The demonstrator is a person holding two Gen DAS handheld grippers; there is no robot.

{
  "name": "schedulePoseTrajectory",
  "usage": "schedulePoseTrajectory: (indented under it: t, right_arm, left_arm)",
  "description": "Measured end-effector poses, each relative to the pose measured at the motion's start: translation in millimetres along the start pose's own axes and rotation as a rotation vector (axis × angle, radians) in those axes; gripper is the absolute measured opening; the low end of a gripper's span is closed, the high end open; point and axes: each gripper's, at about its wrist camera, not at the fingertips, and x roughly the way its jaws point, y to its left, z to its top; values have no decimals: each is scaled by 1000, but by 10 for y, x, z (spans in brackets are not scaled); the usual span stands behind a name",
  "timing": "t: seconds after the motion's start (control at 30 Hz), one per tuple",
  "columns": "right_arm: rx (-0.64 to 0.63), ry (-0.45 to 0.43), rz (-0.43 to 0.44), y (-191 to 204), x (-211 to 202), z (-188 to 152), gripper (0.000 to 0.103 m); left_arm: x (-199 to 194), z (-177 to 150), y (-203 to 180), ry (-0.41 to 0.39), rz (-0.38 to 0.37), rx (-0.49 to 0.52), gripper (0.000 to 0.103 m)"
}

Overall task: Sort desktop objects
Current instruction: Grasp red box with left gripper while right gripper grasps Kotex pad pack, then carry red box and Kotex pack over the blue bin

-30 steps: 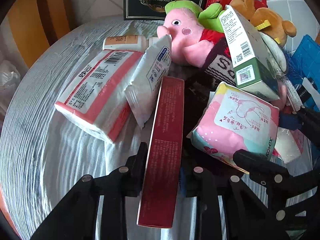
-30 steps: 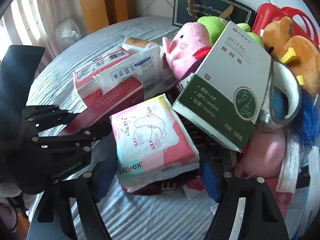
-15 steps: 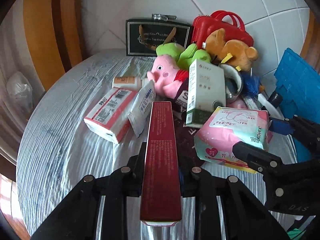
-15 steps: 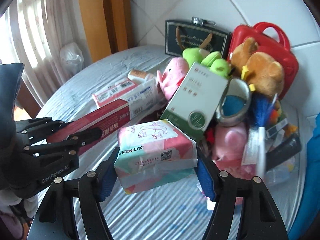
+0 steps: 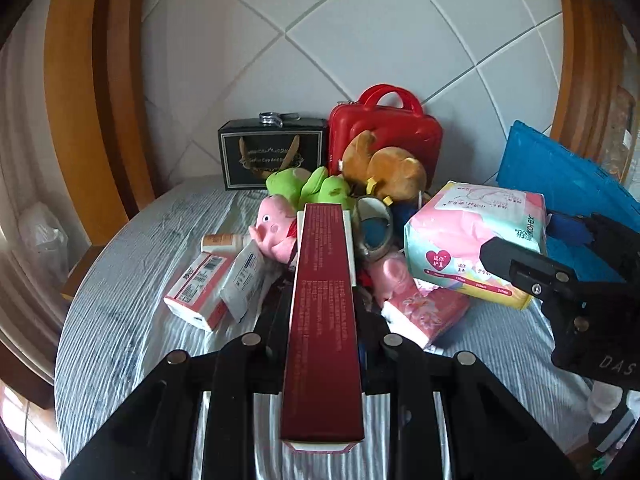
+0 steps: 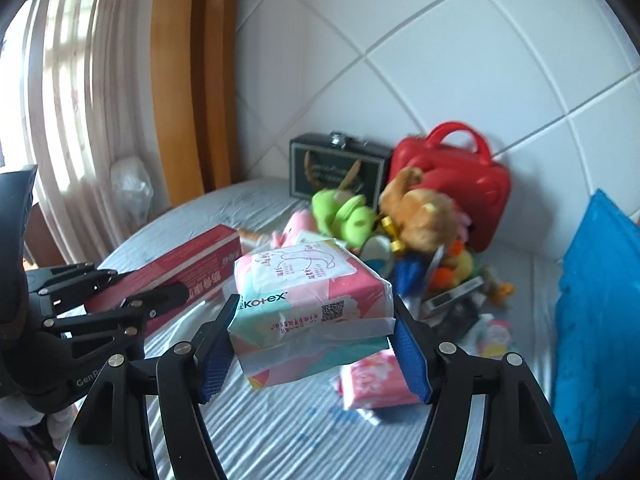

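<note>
My left gripper [image 5: 325,322] is shut on a long dark red box [image 5: 324,280] and holds it lengthwise above the striped tablecloth [image 5: 120,320]. My right gripper [image 6: 316,322] is shut on a pink and teal pad pack [image 6: 308,300], its blue pads [image 6: 214,356] pressing both ends. Both items hang in the air in front of the pile. In the left wrist view the pad pack [image 5: 476,236] and the right gripper [image 5: 560,280] are at the right. In the right wrist view the red box [image 6: 192,268] and the left gripper [image 6: 120,296] are at the left.
Against the tiled wall lies a pile: pink pig plush [image 5: 274,228], green plush [image 5: 308,186], brown bear plush [image 5: 392,168], red case [image 5: 384,128], black gift box [image 5: 272,156], tape roll [image 5: 374,228]. A tissue pack [image 5: 200,288] lies left, a blue crate [image 5: 560,176] right.
Both grippers have risen and drawn back from the pile, each carrying its item off the table. The pile now looks smaller and farther, and more wall shows.
</note>
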Motion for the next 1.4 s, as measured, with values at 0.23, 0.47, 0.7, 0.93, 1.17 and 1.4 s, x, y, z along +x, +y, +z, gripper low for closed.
schedulePoseTrajectory:
  t: [0.23,0.47,0.7,0.93,1.17,1.4]
  right_arm:
    - [31,-109,-98,-463,-665,-37,70]
    - [90,-187,-210,-1095,-1331,-180,70]
    - [141,-239,-320,-1788,-1900,-319,70]
    - [202,-275,-419,-2492,-2374,-511,70]
    - [247,-210,-572,-3325,-2590,-739,70]
    - [325,-89,-618,-4192,-2630,-973,70]
  left_arm:
    - [-286,192,-694,-92,-70,72,24]
    - [-393,352,-1528,-144,-158,147,24]
    - [-524,525,-2342,-189,-223,209,24]
    - [-636,722,-3191,-234,-277,269,24]
    - [-615,878,-4088,-232,-342,335,24]
    - [-338,1026,-4967,-147,-399,392,24]
